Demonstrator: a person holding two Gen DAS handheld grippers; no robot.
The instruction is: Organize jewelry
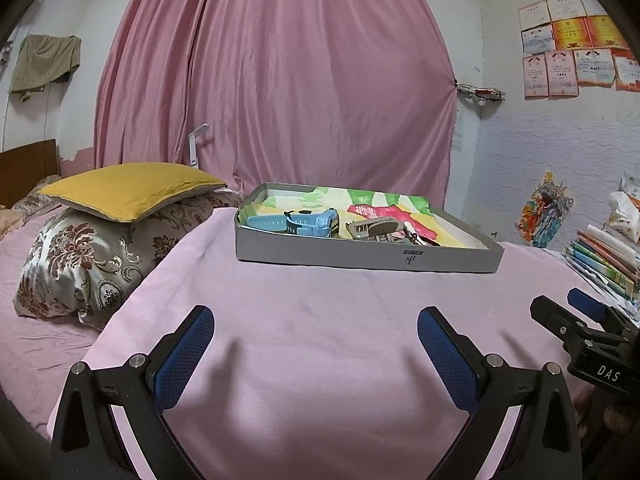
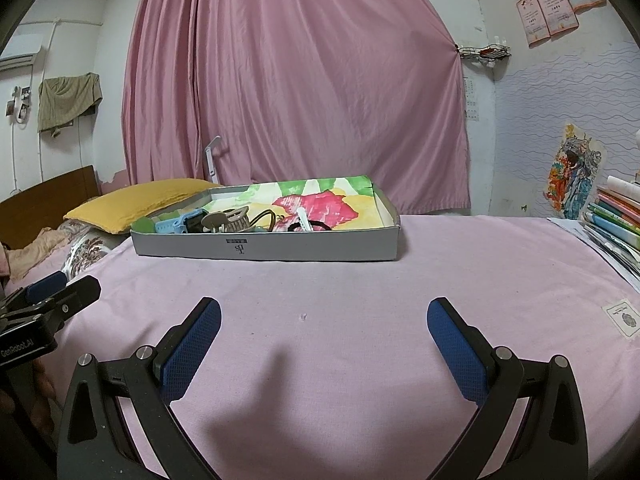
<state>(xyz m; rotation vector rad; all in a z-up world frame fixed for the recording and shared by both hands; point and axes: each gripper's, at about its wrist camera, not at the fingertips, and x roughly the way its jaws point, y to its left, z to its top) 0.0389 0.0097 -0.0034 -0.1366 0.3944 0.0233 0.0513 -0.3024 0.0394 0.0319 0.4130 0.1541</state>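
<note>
Both hand-held grippers — left (image 1: 316,344) and right (image 2: 324,336) — hang wide apart and empty over the pink bed (image 2: 360,300), short of the grey box (image 1: 360,254) near its far edge. Best to come in over the box's near wall, one piece at a time. Inside, on painted paper, lie a blue watch (image 1: 304,222), a beige hair claw (image 1: 374,228) and dark tangled bits — too small to tell.

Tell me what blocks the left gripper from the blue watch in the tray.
Only the tray's near wall stands between the open left gripper and the blue watch. The pink cloth before it looks bare.
</note>
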